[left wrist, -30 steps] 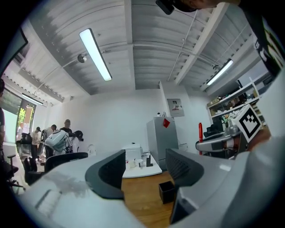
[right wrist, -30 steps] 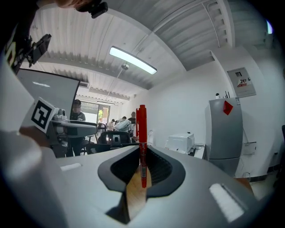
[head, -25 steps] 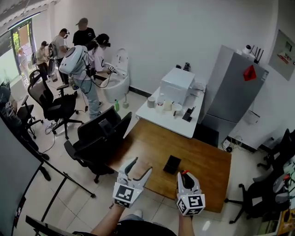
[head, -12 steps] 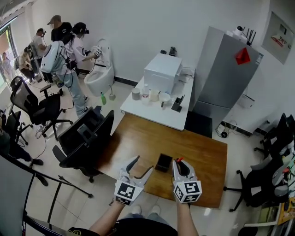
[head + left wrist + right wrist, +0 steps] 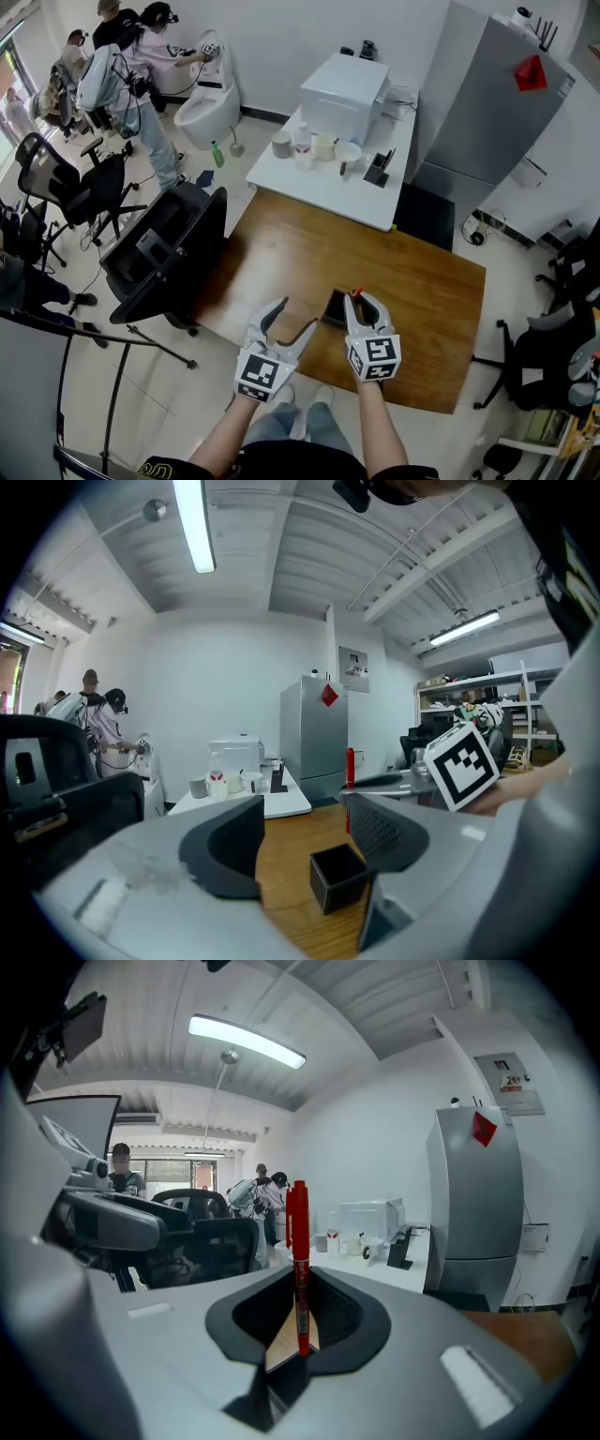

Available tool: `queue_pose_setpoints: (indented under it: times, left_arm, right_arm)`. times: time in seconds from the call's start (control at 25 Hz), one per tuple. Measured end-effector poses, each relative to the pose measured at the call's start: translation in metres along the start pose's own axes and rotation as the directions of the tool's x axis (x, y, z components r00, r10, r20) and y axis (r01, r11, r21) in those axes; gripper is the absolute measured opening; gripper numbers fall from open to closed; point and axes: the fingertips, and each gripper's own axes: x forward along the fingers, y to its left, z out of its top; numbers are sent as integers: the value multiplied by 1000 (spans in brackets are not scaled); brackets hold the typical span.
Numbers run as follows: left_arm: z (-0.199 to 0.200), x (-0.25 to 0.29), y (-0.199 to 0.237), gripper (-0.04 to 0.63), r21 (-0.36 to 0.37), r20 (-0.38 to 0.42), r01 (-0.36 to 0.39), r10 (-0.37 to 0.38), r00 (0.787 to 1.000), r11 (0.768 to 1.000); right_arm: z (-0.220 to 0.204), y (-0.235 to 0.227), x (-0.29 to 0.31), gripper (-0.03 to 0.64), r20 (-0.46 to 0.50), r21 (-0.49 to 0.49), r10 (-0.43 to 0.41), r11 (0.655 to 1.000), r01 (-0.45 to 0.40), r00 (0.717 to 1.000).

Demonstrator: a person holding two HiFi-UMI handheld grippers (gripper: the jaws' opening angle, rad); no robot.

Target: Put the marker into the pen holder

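The marker (image 5: 299, 1260) is red and stands upright, pinched tight between the jaws of the right gripper (image 5: 300, 1321). It's held low on the barrel, so most of it sticks up above the jaws and only a short stub shows below. The pen holder (image 5: 334, 307) is a small black open-topped box on the wooden desk (image 5: 422, 309), just ahead of that gripper and a bit to its left. The marker isn't over the opening yet.

The left gripper (image 5: 286, 323) has its jaws spread wide and is gripping nothing. From its own view the holder sits on the desk just in front of the jaws, nearer the right-hand one and not touched.

If it were me, I'd use that free left gripper to steady the box first, since it looks light enough to skid or tip. Then bring the right gripper directly over the opening, keep the marker vertical, sink the short lower end in past the rim and only then let go. With so little barrel below the jaws, dropping it from above could bounce it off the edge.

Writing: not much luck. There's print on the marker barrel, too small to read. The wall notice (image 5: 511, 1082) beyond the right gripper has red print I can't make out. The grey fridge (image 5: 487, 103) has a plain red diamond sticker.
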Motion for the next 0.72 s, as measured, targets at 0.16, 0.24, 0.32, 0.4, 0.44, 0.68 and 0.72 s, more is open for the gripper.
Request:
queue_pose_setpoints:
  times: [0.16,0.24,0.32,0.4,0.44,0.68,0.72]
  left_arm:
    - [-22,14,2,285,-15,-37,6,-7,999,1000]
    - [-31,21,4,285,-25,-47,9,-11,999,1000]
    - [-40,27,7,285,-38,-57,12,-14,998,999]
    - [-47,31,8,285,-48,-67,16,-19,998,999]
    - [-51,33,9,285,-51,-72,18,-22,997,999]
    - [-68,36,6,285,-71,-87,22,-28,996,997]
    - [-69,35,8,285,-74,-88,18,-24,996,997]
  right_arm:
    - [-33,-1,12,51,-53,33,15,999,-13,998]
    - [-51,-2,19,51,-93,41,22,999,-18,995]
    - [-70,-3,24,51,-144,24,14,1000,-11,989]
    - [-87,-2,28,51,-191,7,5,1000,-4,982]
    - [-95,-1,30,51,-205,19,7,1000,-4,979]
    - [-110,-2,28,51,-218,66,-29,997,45,975]
    - [-110,-1,29,51,-230,64,-31,997,47,973]
